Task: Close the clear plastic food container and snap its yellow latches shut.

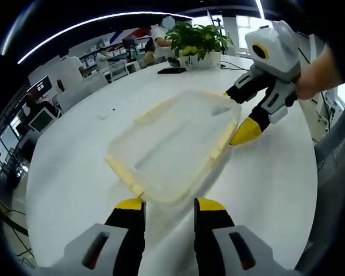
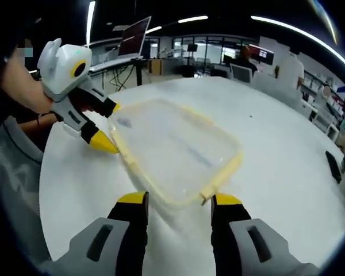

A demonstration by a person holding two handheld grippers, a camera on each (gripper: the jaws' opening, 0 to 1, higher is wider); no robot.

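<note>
1. Left gripper view: clear container [image 1: 175, 146] with yellow latches sat lid-on on the white table [image 1: 69, 184]. Left gripper [image 1: 169, 205] was open, jaws straddling its near edge. Right gripper [image 1: 237, 118] was open at the far corner.
2. Right gripper view: same container [image 2: 175, 150], hazy and translucent, just ahead of the open right gripper [image 2: 179, 199].

We see a brightly, evenly lit room: long ceiling light strips [image 1: 92, 22] bend into arcs in the left gripper view, and the white counter [image 1: 75, 172] reflects a soft, pale sheen without harsh shadows. Windows [image 1: 244, 23] at the far side are washed out by daylight. Both views bulge strongly, and the clear container [image 2: 172, 149] and distant background look soft and slightly blurred.
</note>
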